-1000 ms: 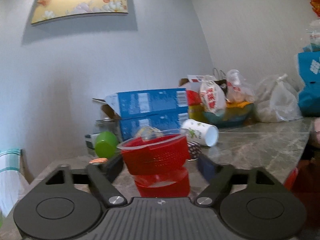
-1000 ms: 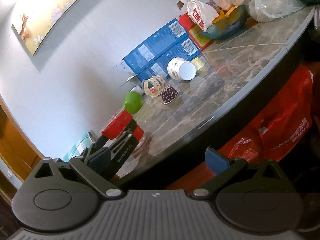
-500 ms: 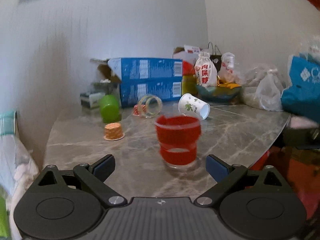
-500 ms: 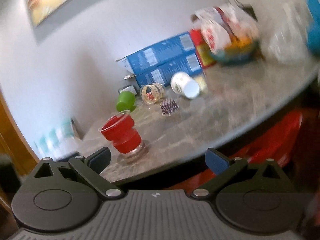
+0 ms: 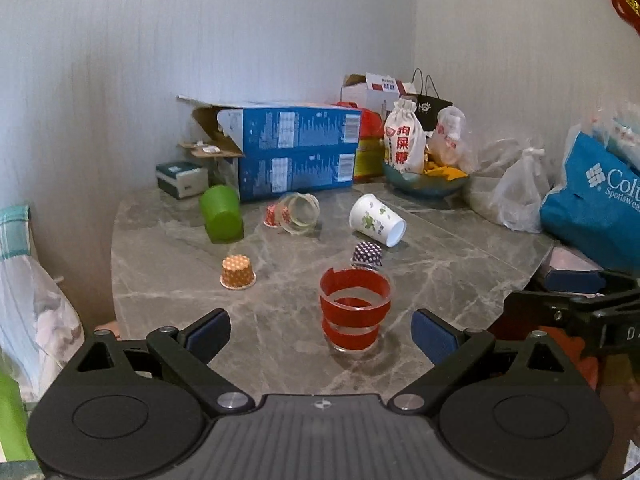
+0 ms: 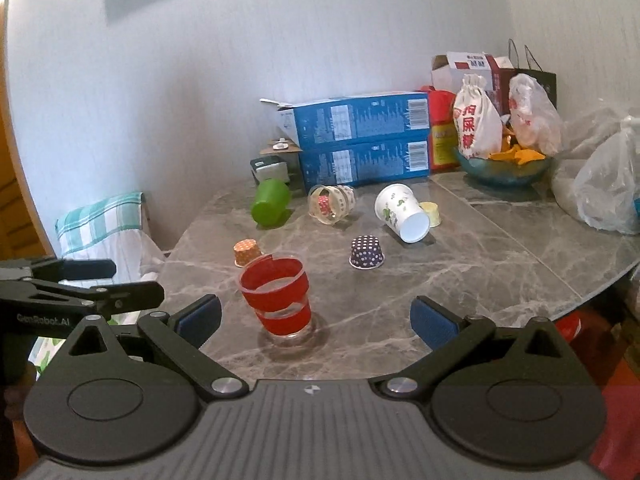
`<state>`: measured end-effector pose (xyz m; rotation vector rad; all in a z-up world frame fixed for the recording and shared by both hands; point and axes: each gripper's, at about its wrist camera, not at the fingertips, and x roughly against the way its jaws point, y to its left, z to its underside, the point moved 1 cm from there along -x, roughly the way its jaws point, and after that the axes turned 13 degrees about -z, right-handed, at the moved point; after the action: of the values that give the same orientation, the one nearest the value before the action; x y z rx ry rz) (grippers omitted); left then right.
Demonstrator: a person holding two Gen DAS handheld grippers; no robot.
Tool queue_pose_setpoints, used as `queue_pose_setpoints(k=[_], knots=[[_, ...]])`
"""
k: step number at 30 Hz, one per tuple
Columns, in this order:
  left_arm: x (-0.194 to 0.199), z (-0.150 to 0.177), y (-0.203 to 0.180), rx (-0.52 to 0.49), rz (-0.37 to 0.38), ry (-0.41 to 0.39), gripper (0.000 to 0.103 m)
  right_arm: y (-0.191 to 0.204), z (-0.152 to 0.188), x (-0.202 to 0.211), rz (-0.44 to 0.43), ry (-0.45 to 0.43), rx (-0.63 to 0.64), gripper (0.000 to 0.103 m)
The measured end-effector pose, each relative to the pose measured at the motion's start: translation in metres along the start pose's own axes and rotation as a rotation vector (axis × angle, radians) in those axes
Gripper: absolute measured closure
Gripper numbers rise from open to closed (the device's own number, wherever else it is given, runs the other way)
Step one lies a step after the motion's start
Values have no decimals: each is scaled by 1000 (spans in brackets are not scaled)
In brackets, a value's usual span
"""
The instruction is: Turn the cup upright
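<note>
- My left gripper (image 5: 320, 330) was spread wide and held nothing; its blue pads (image 5: 208, 332) stood apart on either side of the red cup (image 5: 354, 312) without touching it.
- My right gripper (image 6: 316, 318) was likewise spread and empty, with the same cup (image 6: 278, 296) between and just beyond its fingers.
- The red cup stood upright, mouth up, on the marble table (image 5: 460, 280), near the table's front edge and clear of both sets of fingers.
- A purple dotted cupcake liner (image 5: 367, 254) sat just behind the cup; an orange dotted liner (image 5: 238, 272) sat to its left, apart from it.
- Farther back lay a white paper cup (image 5: 378, 220) on its side, mouth toward me, a clear tape roll (image 5: 298, 214) and a green cup (image 5: 222, 214), mouth down and tilted.
- Two stacked blue boxes (image 5: 296, 152) lined the wall, with a bowl (image 5: 424, 184) and plastic bags (image 5: 516, 192) along the right rear.
- The table's curved right edge (image 6: 592, 296) fell away close to my right fingers; bare marble showed between the red cup and that edge.
- My left gripper appeared in the right wrist view at the left margin (image 6: 80, 280), beyond the table's left edge.
</note>
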<state>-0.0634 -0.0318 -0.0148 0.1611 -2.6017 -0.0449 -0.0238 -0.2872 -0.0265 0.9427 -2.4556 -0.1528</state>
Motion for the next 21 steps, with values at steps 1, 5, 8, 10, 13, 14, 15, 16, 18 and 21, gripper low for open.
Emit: queue_pose_setpoints(k=[1, 5, 8, 10, 13, 14, 15, 16, 18, 21], knots=[[0, 0, -1, 1, 0, 1, 4, 0, 0, 1, 4, 1, -7, 1], [2, -2, -2, 3, 4, 8, 4, -1, -2, 7, 10, 1, -30, 1], [4, -4, -2, 6, 5, 12, 4, 1, -3, 11, 21, -5, -28, 1], [7, -4, -2, 6, 7, 8, 4, 3, -4, 13, 26, -5, -27, 1], [10, -4, -4, -2, 4, 6, 4, 5, -4, 15, 31, -2, -19, 1], [11, -4, -4, -3, 2, 7, 4, 6, -5, 16, 32, -3, -16, 1], [11, -4, -5, -5, 2, 9, 4, 6, -5, 17, 30, -4, -14, 1], [12, -4, -5, -4, 2, 13, 4, 7, -5, 18, 30, -5, -14, 1], [12, -5, -4, -2, 1, 18, 4, 8, -5, 19, 27, -9, -13, 1], [15, -5, -4, -1, -4, 13, 4, 10, -6, 21, 27, -12, -8, 1]])
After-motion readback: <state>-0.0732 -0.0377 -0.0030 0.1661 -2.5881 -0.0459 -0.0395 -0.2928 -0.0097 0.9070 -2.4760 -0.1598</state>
